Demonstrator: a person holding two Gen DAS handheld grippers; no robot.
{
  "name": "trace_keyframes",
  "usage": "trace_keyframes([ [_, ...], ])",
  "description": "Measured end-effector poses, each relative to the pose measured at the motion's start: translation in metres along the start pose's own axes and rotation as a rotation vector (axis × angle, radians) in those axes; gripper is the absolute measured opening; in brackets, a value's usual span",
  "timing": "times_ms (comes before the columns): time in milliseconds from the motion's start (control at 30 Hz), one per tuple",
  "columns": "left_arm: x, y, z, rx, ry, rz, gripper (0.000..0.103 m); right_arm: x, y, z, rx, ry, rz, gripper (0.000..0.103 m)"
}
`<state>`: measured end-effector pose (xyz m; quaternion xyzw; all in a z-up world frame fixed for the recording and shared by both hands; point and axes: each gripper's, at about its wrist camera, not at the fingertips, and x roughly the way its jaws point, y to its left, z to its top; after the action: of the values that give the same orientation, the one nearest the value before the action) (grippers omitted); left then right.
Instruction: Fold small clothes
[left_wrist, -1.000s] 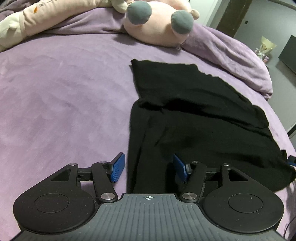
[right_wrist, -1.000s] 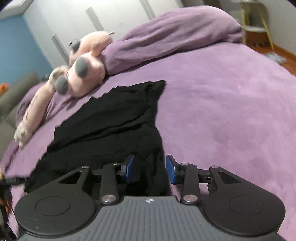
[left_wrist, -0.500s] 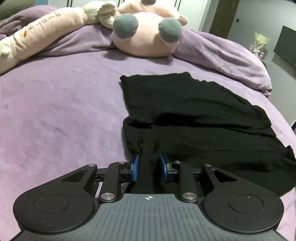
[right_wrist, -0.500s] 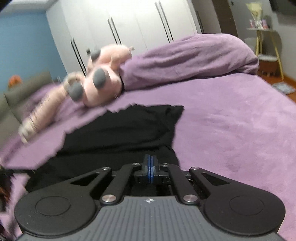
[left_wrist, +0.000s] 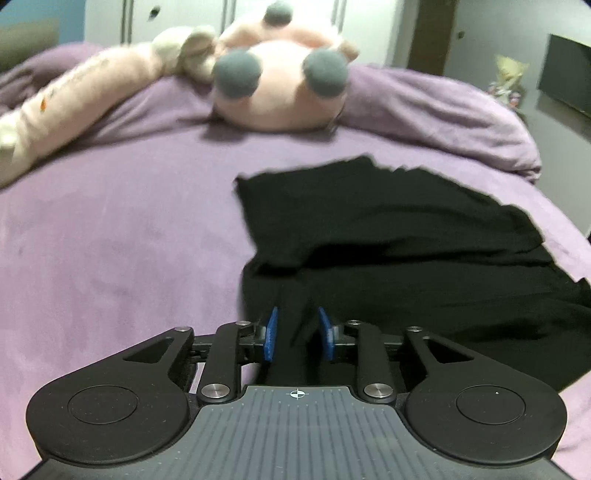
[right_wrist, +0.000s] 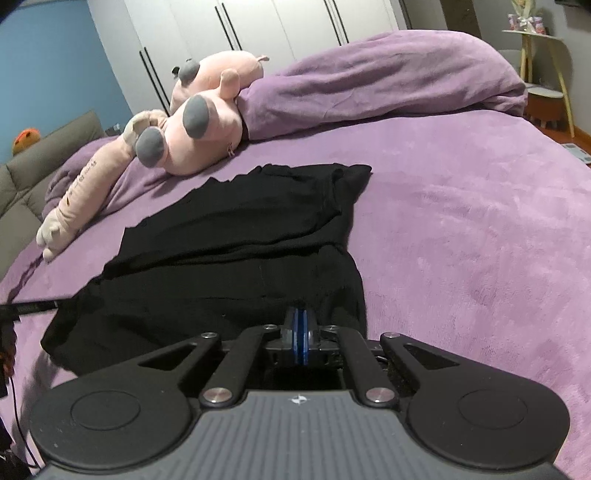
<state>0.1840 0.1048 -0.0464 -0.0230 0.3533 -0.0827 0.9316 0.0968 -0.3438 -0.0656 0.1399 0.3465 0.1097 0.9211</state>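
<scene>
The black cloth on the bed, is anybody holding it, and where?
Yes. Both tools pinch the black cloth at its near edge: the left tool close to its left corner, the right tool close to its right corner.

Purple bed (right_wrist: 461, 221), black garment (right_wrist: 236, 236) spread flat, pink plush toy (right_wrist: 199, 122) and bunched purple duvet (right_wrist: 369, 81) behind

Pink plush pig (left_wrist: 280, 85) (grey-hoofed) on purple bedspread (left_wrist: 110, 240)

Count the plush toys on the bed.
2: a round pink plush against the rumpled purple blanket, and a long pale plush stretched to its left. More may be hidden.
</scene>
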Motion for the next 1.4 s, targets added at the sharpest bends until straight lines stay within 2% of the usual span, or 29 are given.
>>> trace_keyframes([
  [100, 0.010, -0.006, 0.002, 0.052, 0.043, 0.003, 0.032, 0.003, 0.002, 0.000, -0.028, 0.017, -0.008, 0.003],
  [233, 0.027, -0.007, 0.001, 0.058, 0.111, -0.011, 0.031, 0.006, 0.007, 0.000, -0.066, 0.036, -0.022, 0.003],
  [333, 0.029, -0.006, 0.000, 0.046, 0.113, -0.017, 0.023, 0.009, 0.010, 0.001, -0.091, 0.051, -0.039, 0.002],
  [367, 0.028, -0.006, 0.000, 0.047, 0.111, -0.018, 0.017, 0.007, 0.011, 0.001, -0.095, 0.045, -0.040, 0.002],
  [467, 0.025, -0.004, -0.003, 0.041, 0.098, -0.031, 0.011, -0.004, 0.012, 0.003, -0.113, -0.008, -0.073, 0.004],
  [533, 0.024, -0.002, -0.003, 0.027, 0.091, -0.032, 0.010, -0.006, 0.010, 0.005, -0.114, -0.017, -0.107, 0.023],
  [567, 0.023, 0.000, -0.002, 0.012, 0.087, -0.040, 0.009, -0.005, 0.009, 0.005, -0.118, -0.013, -0.121, 0.043],
  [600, 0.022, 0.000, -0.001, 0.000, 0.080, -0.044, 0.009, -0.003, 0.008, 0.005, -0.123, -0.003, -0.125, 0.050],
  [733, 0.014, 0.002, 0.003, -0.035, 0.042, -0.057, 0.008, 0.002, 0.013, 0.001, -0.165, 0.013, -0.107, 0.049],
  [767, 0.012, 0.002, 0.004, -0.037, 0.036, -0.058, 0.008, 0.004, 0.015, 0.001, -0.184, 0.011, -0.113, 0.045],
  [800, 0.010, 0.001, 0.005, -0.038, 0.031, -0.062, 0.008, 0.005, 0.017, 0.001, -0.195, 0.011, -0.113, 0.032],
  [867, 0.007, 0.000, 0.006, -0.035, 0.020, -0.067, 0.008, 0.010, 0.019, 0.001, -0.209, 0.033, -0.124, 0.019],
  [967, 0.002, -0.002, 0.007, -0.027, 0.002, -0.066, 0.008, 0.013, 0.020, -0.001, -0.220, 0.043, -0.144, 0.007],
  [1033, -0.001, -0.001, 0.008, -0.033, -0.007, -0.069, 0.008, 0.008, 0.020, -0.002, -0.217, 0.022, -0.145, 0.006],
  [1167, -0.013, 0.000, 0.016, -0.061, -0.051, -0.082, 0.007, -0.016, 0.024, 0.012, -0.180, -0.087, -0.139, 0.005],
  [1267, -0.028, 0.000, 0.034, -0.077, -0.132, -0.086, 0.007, -0.033, 0.024, 0.035, -0.114, -0.174, -0.090, 0.005],
  [1400, -0.035, 0.005, 0.072, -0.105, -0.240, -0.038, 0.007, -0.032, 0.016, 0.084, 0.018, -0.280, -0.042, 0.005],
])
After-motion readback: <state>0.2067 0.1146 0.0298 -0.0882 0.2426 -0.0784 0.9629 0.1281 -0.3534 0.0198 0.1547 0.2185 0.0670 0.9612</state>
